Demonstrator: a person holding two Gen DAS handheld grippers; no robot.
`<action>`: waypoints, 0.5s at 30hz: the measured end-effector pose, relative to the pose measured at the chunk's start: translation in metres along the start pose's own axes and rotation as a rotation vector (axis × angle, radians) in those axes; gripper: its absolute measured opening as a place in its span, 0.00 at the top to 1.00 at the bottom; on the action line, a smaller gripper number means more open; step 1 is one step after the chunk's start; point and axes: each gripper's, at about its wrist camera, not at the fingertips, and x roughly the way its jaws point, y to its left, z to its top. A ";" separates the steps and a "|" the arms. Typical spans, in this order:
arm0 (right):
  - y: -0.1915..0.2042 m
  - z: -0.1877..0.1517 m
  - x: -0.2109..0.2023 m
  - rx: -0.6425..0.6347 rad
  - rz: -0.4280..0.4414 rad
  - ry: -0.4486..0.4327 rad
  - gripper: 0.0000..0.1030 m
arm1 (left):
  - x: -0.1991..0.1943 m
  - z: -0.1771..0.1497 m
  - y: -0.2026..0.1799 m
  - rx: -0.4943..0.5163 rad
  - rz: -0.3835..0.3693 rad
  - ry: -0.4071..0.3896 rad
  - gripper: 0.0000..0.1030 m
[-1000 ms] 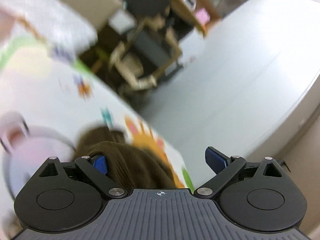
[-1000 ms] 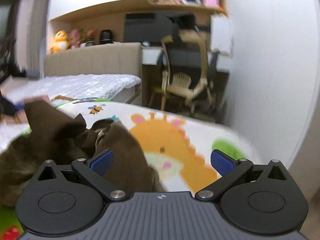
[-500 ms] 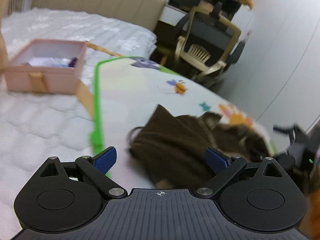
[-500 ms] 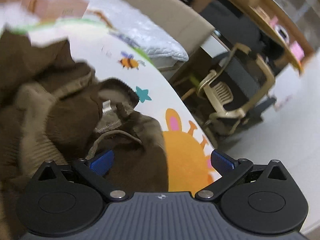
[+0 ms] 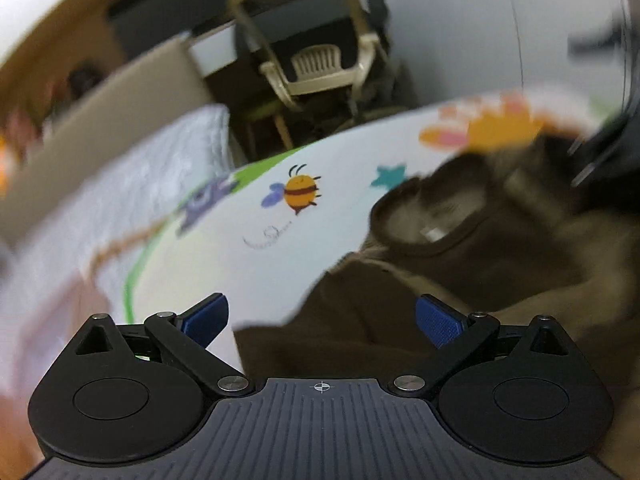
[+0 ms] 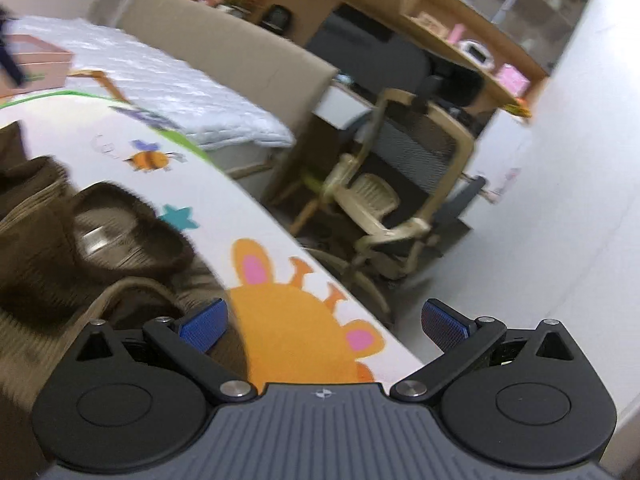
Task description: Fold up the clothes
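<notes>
A dark brown garment [image 5: 480, 256] lies crumpled on a white cartoon-printed mat [image 5: 256, 264], its round neck opening and label facing up. My left gripper [image 5: 322, 318] stands open just over the garment's near left corner, with nothing between its blue pads. In the right wrist view the same garment [image 6: 60, 240] fills the lower left, neck opening up. My right gripper [image 6: 324, 322] is open above the mat's orange giraffe print [image 6: 296, 332], at the garment's right edge, holding nothing. The dark blurred form at the left wrist view's right edge is the other gripper [image 5: 608, 160].
The mat [image 6: 208, 200] covers a bed with a white quilted cover [image 6: 160, 80] and a beige headboard [image 6: 224, 52]. A pink box [image 6: 36, 64] sits on the quilt at far left. Beyond the mat's edge stand a beige office chair [image 6: 392, 200] and a desk with shelves.
Both views have swung: the left one now faces across the mat toward the chair, over the garment's corner. The right gripper has shifted right, off the garment and over the giraffe print. Both stay open.
</notes>
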 end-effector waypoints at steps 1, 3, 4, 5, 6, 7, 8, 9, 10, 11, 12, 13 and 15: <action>0.002 -0.002 0.000 -0.047 0.041 0.001 0.00 | 0.009 0.000 -0.003 0.038 0.005 0.005 0.01; 0.008 -0.004 0.001 -0.144 0.118 0.000 0.00 | 0.022 0.000 -0.005 0.075 -0.015 0.021 0.01; 0.013 -0.004 0.000 -0.197 0.150 -0.003 0.00 | 0.026 0.000 -0.004 0.072 -0.044 0.017 0.01; 0.018 -0.004 0.000 -0.249 0.182 -0.006 0.00 | 0.028 -0.001 -0.004 0.069 -0.076 0.007 0.01; 0.022 -0.002 0.002 -0.297 0.205 -0.009 0.00 | 0.031 0.001 -0.005 0.065 -0.095 -0.003 0.01; 0.027 0.001 0.006 -0.333 0.215 -0.013 0.00 | 0.035 0.004 -0.006 0.058 -0.104 -0.011 0.01; 0.033 0.005 0.011 -0.357 0.217 -0.016 0.00 | 0.039 0.007 -0.006 0.052 -0.112 -0.019 0.01; 0.038 0.010 0.015 -0.376 0.216 -0.021 0.00 | 0.044 0.010 -0.007 0.046 -0.121 -0.027 0.01; 0.044 0.015 0.019 -0.390 0.210 -0.030 0.00 | 0.047 0.014 -0.006 0.030 -0.127 -0.038 0.01; 0.050 0.020 0.022 -0.403 0.202 -0.042 0.00 | 0.050 0.018 -0.004 0.005 -0.132 -0.052 0.01; 0.055 0.024 0.025 -0.413 0.184 -0.056 0.00 | 0.052 0.022 -0.001 -0.023 -0.134 -0.069 0.01; 0.059 0.029 0.029 -0.417 0.152 -0.070 0.00 | 0.053 0.024 0.004 -0.054 -0.128 -0.089 0.01; 0.065 0.036 0.040 -0.413 0.070 -0.096 0.00 | 0.055 0.026 0.012 -0.102 -0.093 -0.117 0.01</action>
